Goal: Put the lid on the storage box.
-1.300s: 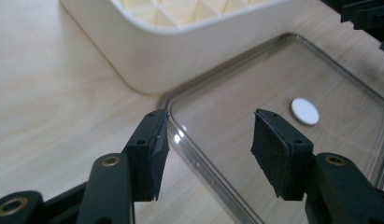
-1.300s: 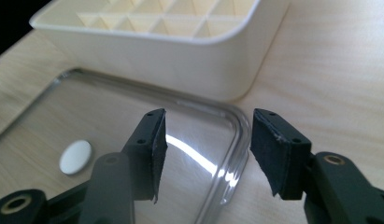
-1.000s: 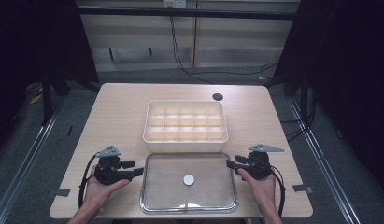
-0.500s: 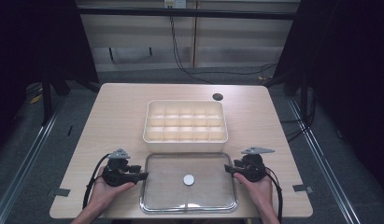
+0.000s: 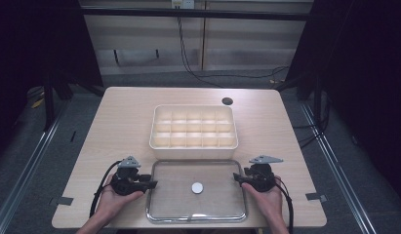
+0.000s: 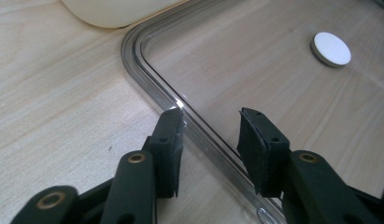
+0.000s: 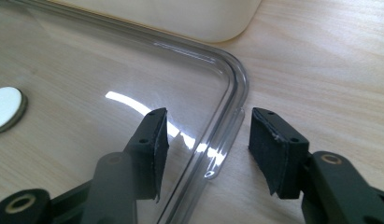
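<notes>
A clear rectangular lid (image 5: 212, 204) lies flat on the table at the front, with a white round disc (image 5: 196, 187) at its middle. My left gripper (image 5: 151, 184) is at the lid's left edge. In the left gripper view (image 6: 210, 116) its jaws have just been closing and stand either side of the lid's rim (image 6: 199, 126) with a gap left. My right gripper (image 5: 237, 178) is at the right edge. In the right gripper view (image 7: 208, 116) its open jaws straddle the rim (image 7: 227, 135) without pressing it.
A cream box (image 5: 193, 148) with several compartments stands just behind the lid, close to its far edge. A dark round hole (image 5: 227, 101) is in the table top at the back right. Bare wood lies to both sides of the lid.
Both hands have edged inward to the lid's side edges. The left jaws have narrowed around the rim.
</notes>
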`<state>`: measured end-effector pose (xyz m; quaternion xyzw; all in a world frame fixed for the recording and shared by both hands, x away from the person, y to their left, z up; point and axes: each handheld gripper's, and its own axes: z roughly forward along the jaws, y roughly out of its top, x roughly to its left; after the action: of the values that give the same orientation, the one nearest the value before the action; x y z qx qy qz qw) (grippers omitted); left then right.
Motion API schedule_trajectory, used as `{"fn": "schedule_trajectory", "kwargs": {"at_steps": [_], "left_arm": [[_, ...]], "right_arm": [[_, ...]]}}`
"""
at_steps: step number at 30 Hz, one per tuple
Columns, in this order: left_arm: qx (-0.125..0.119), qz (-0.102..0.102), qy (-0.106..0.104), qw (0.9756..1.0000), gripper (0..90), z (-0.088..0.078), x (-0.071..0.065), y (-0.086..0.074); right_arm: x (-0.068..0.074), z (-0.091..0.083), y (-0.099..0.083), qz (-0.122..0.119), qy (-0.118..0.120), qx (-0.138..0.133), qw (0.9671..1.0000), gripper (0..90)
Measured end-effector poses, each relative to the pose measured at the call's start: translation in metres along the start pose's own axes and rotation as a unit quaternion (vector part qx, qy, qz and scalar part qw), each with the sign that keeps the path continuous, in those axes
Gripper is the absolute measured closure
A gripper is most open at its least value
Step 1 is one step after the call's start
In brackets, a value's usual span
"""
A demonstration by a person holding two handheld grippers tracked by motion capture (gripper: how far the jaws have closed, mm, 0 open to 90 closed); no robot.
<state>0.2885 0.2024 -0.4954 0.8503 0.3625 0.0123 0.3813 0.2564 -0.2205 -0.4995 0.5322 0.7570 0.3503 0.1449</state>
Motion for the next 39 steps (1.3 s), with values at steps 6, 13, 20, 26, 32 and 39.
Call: {"fn": "schedule_trajectory", "kwargs": {"at_steps": [6, 13, 20, 26, 32, 39], "left_arm": [[0.002, 0.002, -0.002, 1.0, 62.7, 0.0, -0.001, 0.0], [0.008, 0.0, -0.006, 1.0, 64.8, -0.001, -0.001, 0.0], [0.01, -0.001, -0.005, 0.9999, 65.4, -0.002, 0.0, -0.001], [0.011, -0.003, -0.008, 0.9999, 65.6, -0.002, 0.0, -0.001], [0.013, -0.006, -0.01, 0.9999, 65.9, -0.003, 0.001, -0.001], [0.013, -0.01, -0.014, 0.9998, 66.5, -0.004, 0.003, -0.002]], "right_arm": [[0.001, 0.0, -0.001, 0.013, 0.009, -0.004, 0.9999, 45.3], [-0.012, -0.003, -0.005, 0.109, 0.059, -0.021, 0.9921, 48.1], [-0.02, -0.007, -0.01, 0.162, 0.089, -0.025, 0.9825, 53.9], [-0.025, -0.01, -0.013, 0.189, 0.108, -0.037, 0.9754, 58.8], [-0.029, -0.016, -0.014, 0.21, 0.134, -0.061, 0.9664, 63.0], [-0.029, -0.017, -0.015, 0.215, 0.144, -0.063, 0.9638, 61.8]]}}
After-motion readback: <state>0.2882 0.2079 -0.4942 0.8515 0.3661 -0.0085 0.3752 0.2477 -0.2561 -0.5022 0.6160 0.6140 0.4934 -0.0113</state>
